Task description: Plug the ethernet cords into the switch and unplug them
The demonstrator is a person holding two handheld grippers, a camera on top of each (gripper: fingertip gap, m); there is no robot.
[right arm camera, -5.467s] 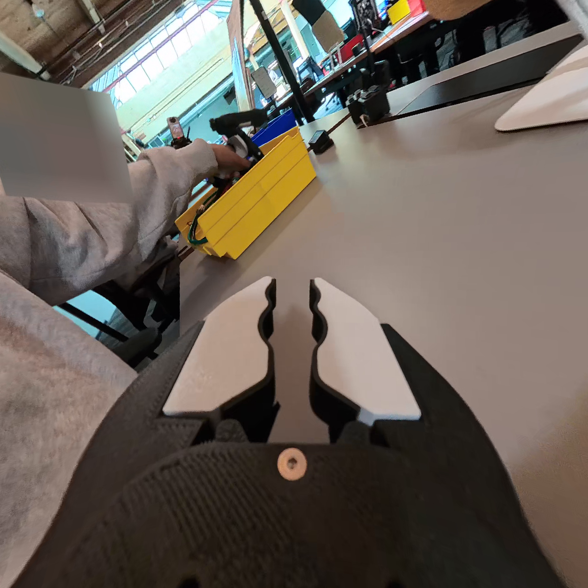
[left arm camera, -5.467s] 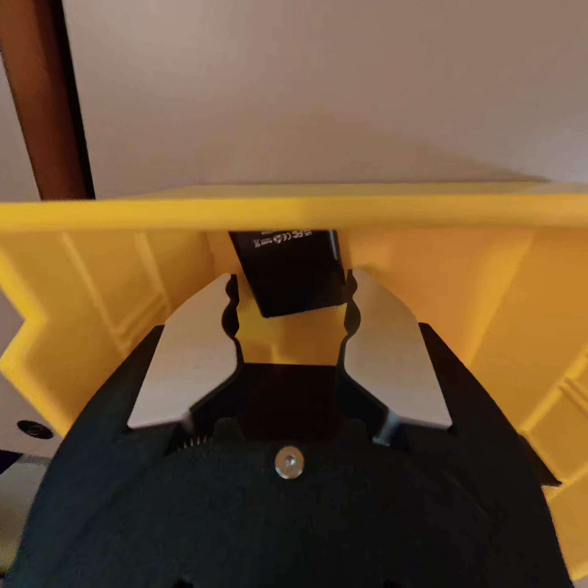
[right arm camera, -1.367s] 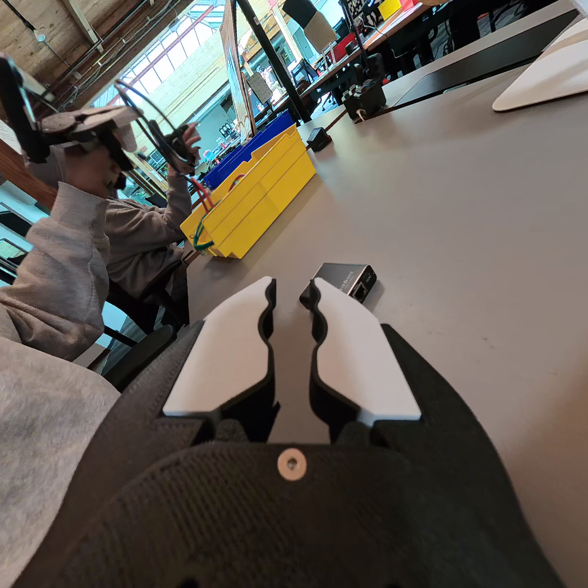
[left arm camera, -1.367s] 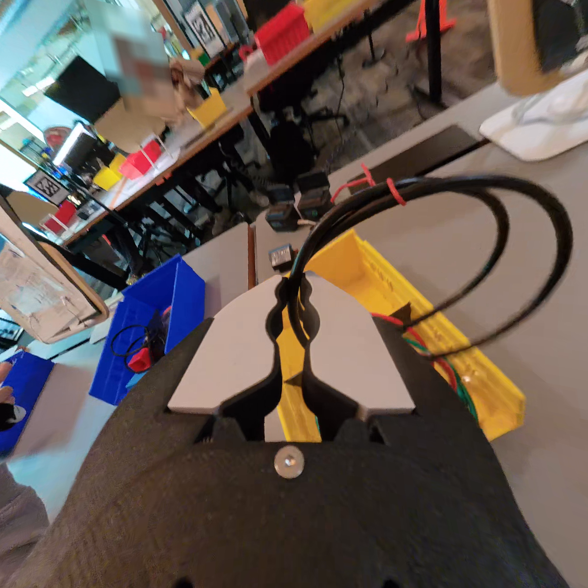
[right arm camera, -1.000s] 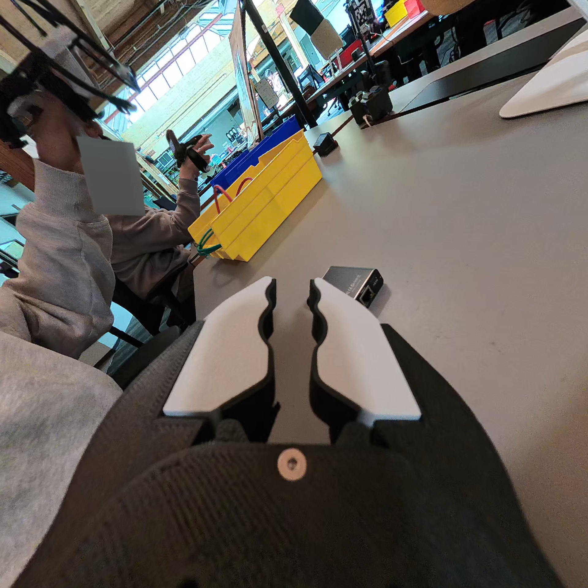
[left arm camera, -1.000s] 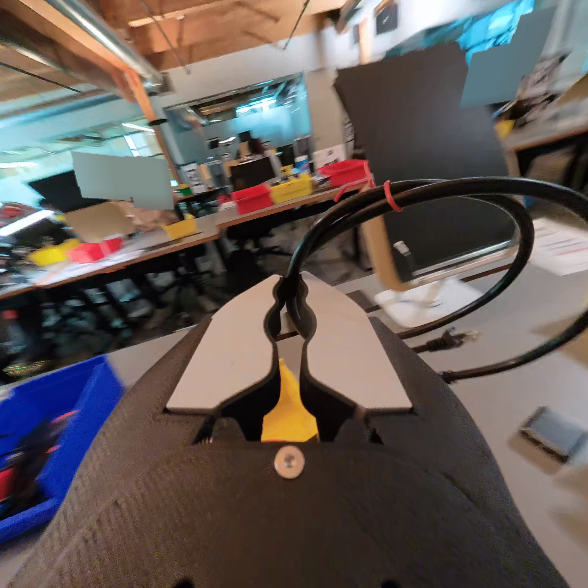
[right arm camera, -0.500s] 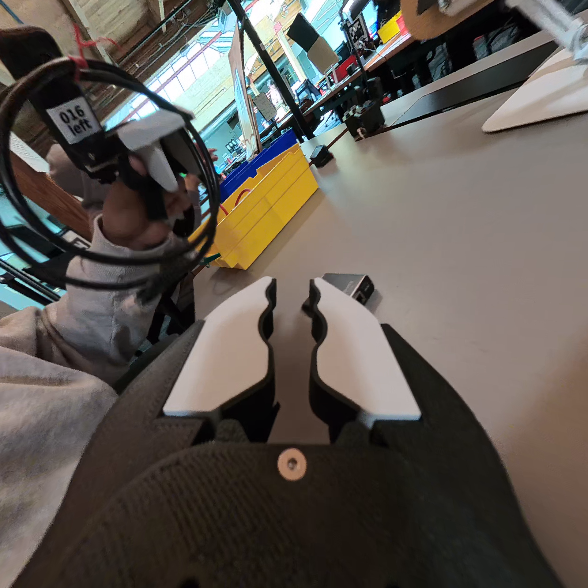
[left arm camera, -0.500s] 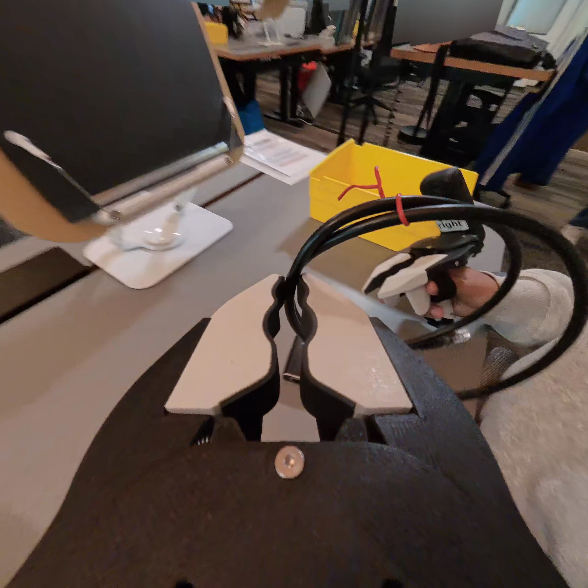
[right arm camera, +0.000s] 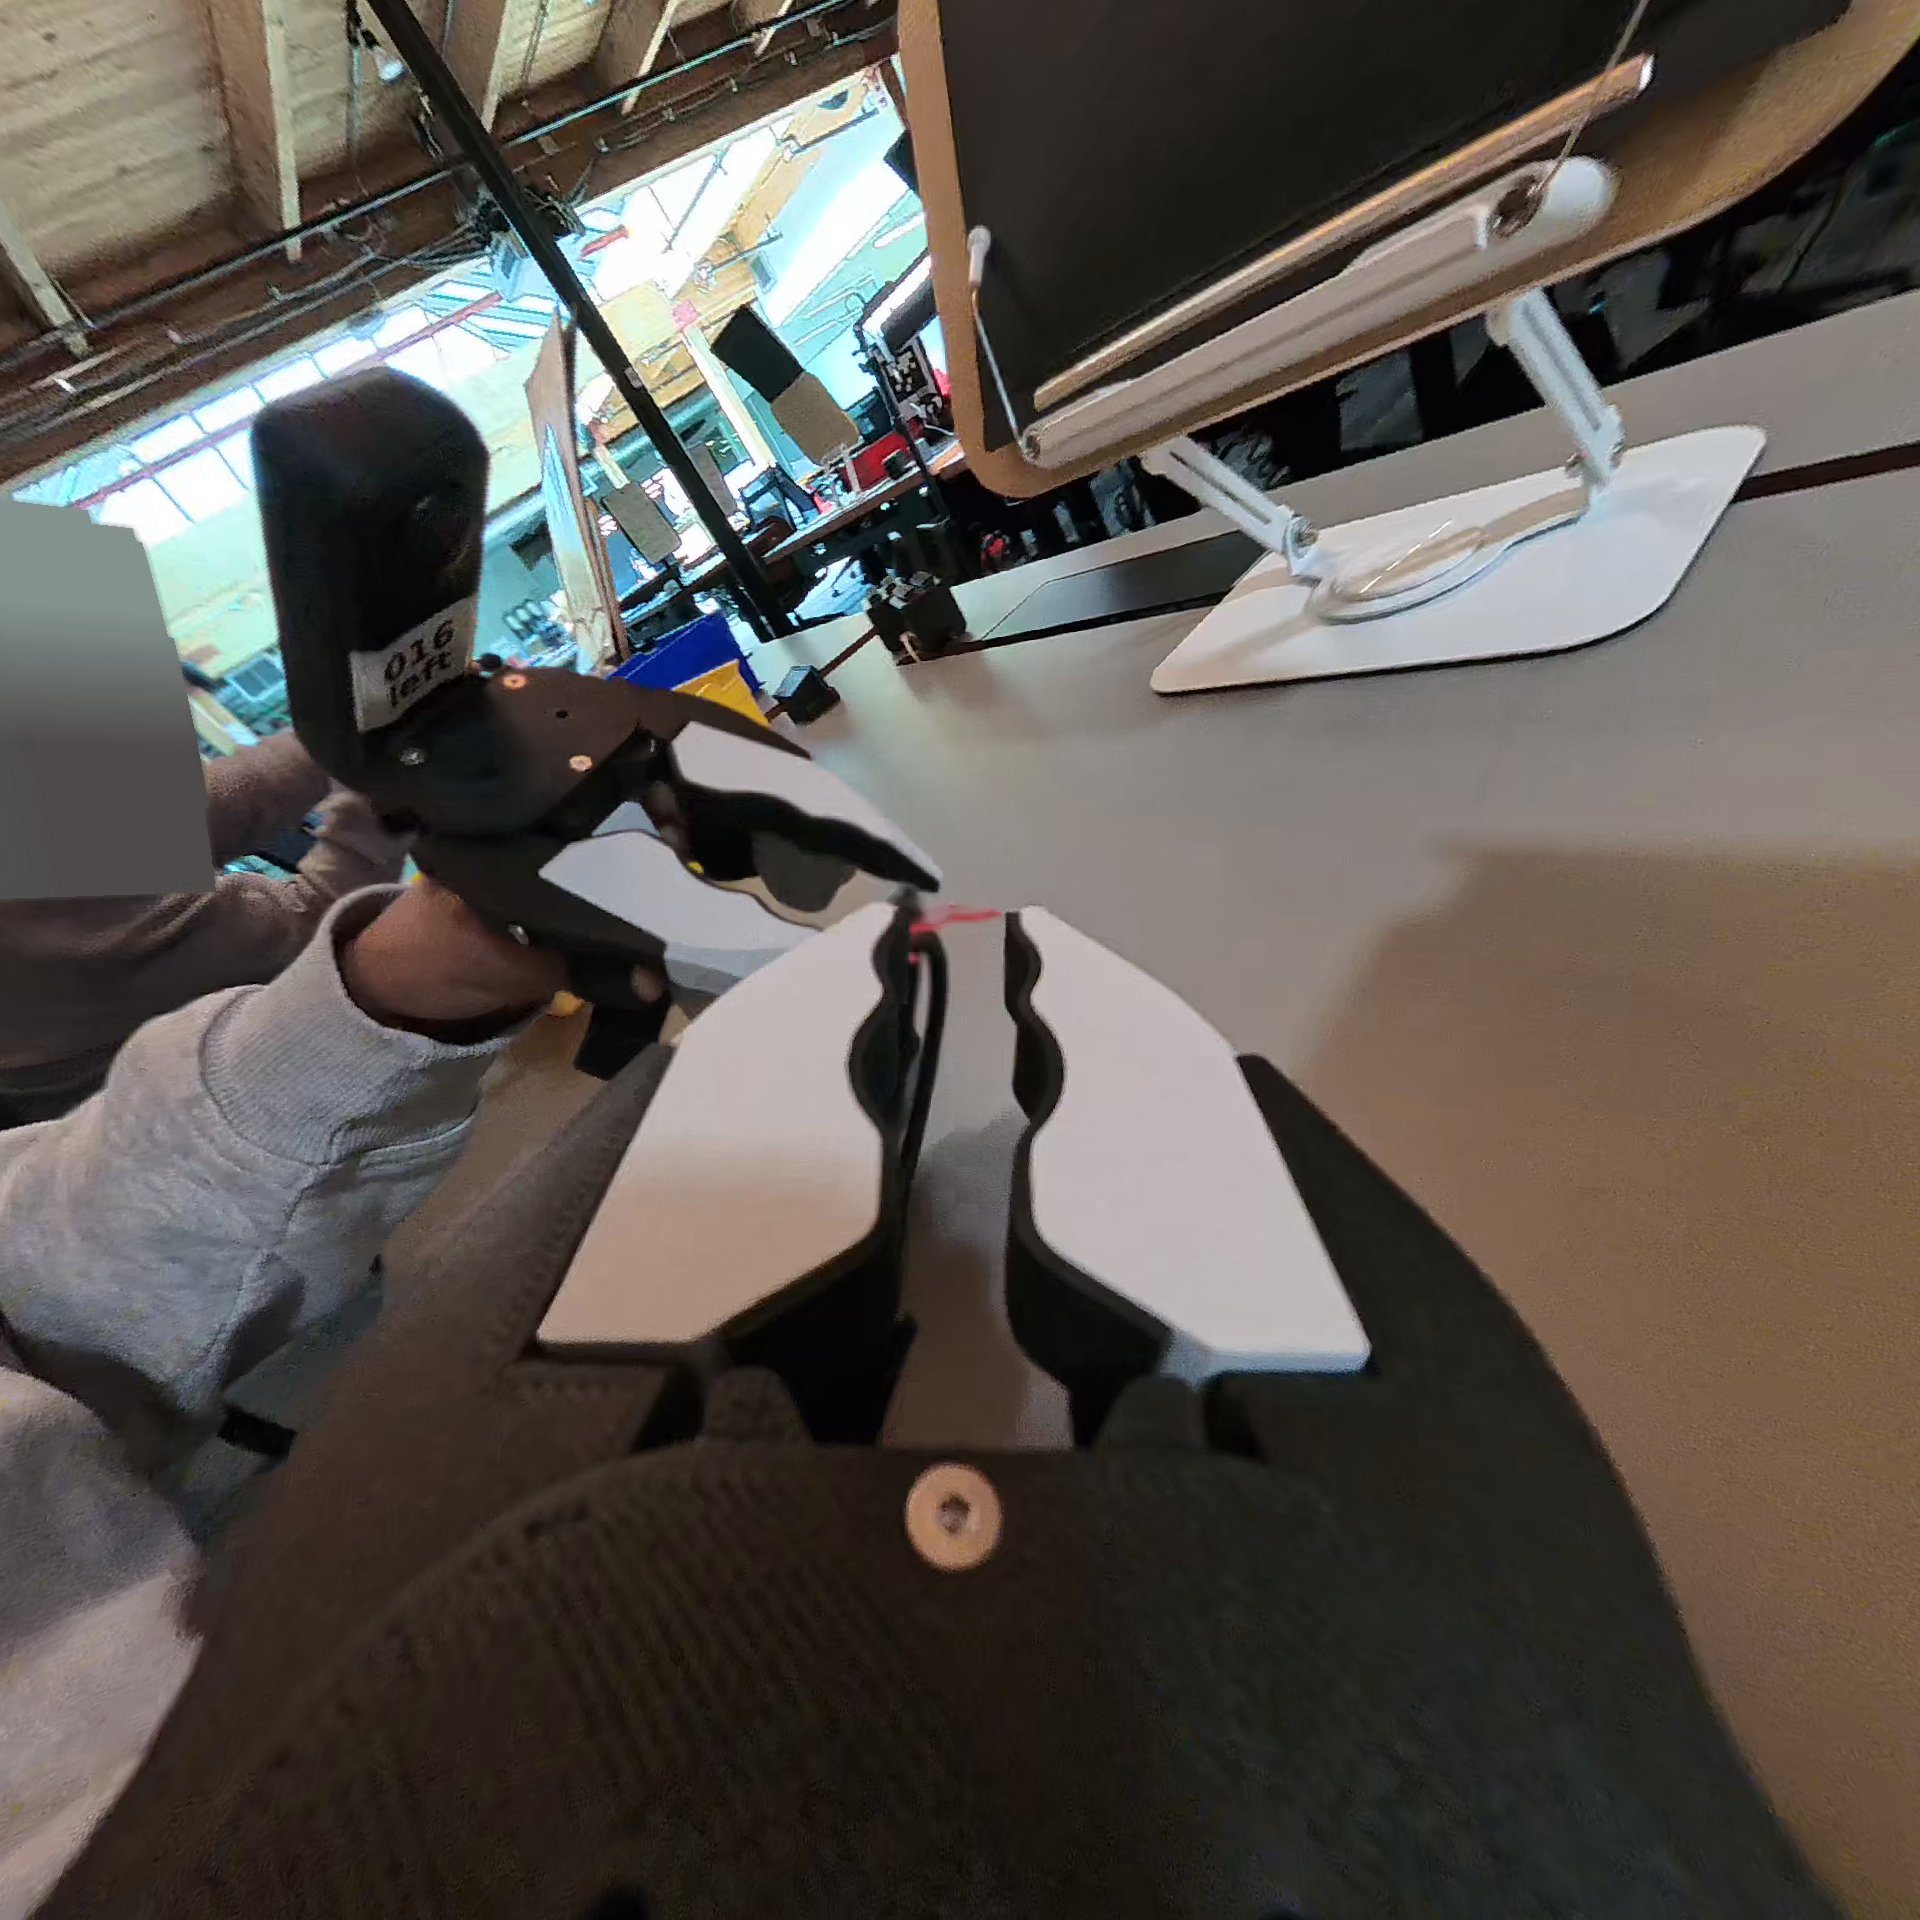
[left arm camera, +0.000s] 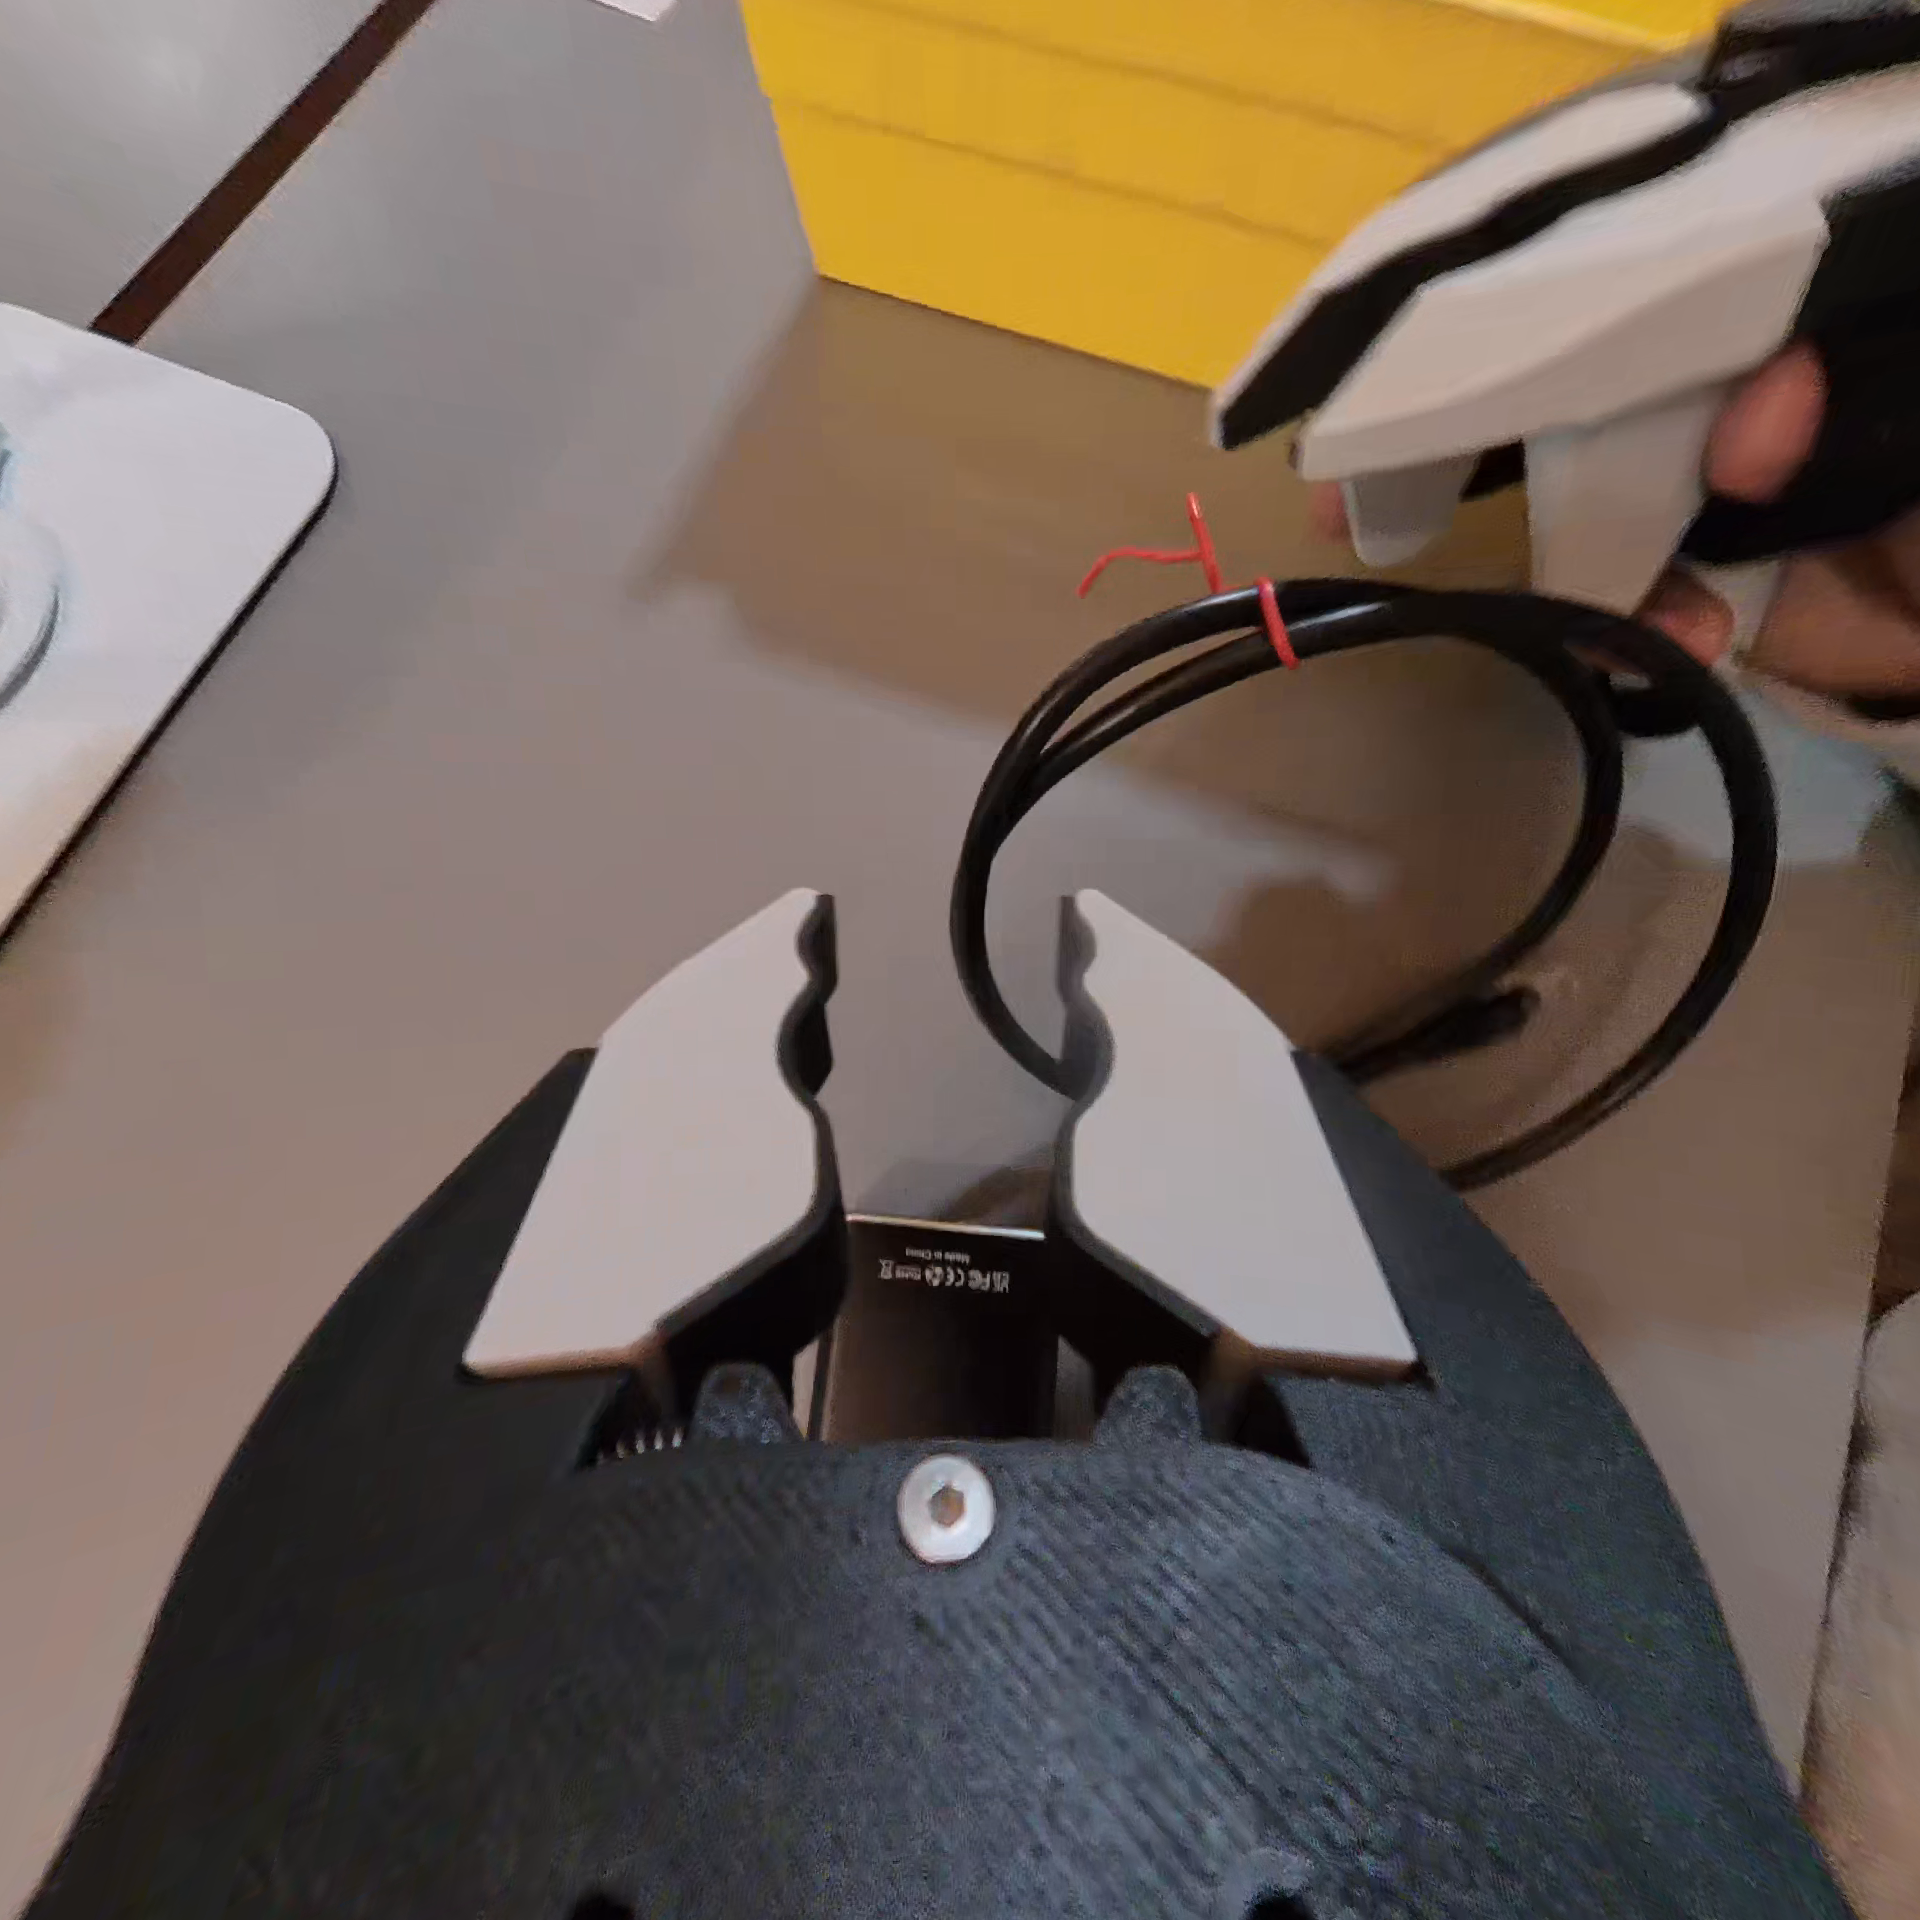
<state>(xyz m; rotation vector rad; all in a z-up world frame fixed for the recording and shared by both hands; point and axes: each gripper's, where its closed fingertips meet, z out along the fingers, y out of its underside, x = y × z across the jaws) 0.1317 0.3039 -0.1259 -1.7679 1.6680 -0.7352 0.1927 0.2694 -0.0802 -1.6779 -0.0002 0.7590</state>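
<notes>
Half a second ago the left gripper (left arm camera: 945, 997) pinched the coiled cord (left arm camera: 1475, 665); now its jaws stand well apart and the coil leans against the inner face of its right finger, no longer clamped. The gripper has also dropped low over the worktop (left arm camera: 499, 727), so the switch (left arm camera: 940, 1320) shows in the gap at the base of its fingers, beneath them.

The left wrist view carries most of the detail: a black cord wound in a loop and bound by a red tie (left arm camera: 1273, 623), with the right gripper (left arm camera: 1288, 416) just above the top of the loop and a yellow bin (left arm camera: 1091, 177) behind it. A white stand base (left arm camera: 135, 540) sits at the left edge.

The right wrist view shows none of the switch — only a strand of cord (right arm camera: 920, 1049) and a bit of red tie between the right gripper's (right arm camera: 951, 925) fingers, close to its left one. Those fingers are a narrow gap apart and not pressed on the cord. This view also gives what the other cannot: the left gripper (right arm camera: 831, 842) from outside, tilted down at the worktop (right arm camera: 1455, 935), held in a hand (right arm camera: 436, 956) with a grey sleeve, and a screen on the white stand (right arm camera: 1455, 582) beyond.
</notes>
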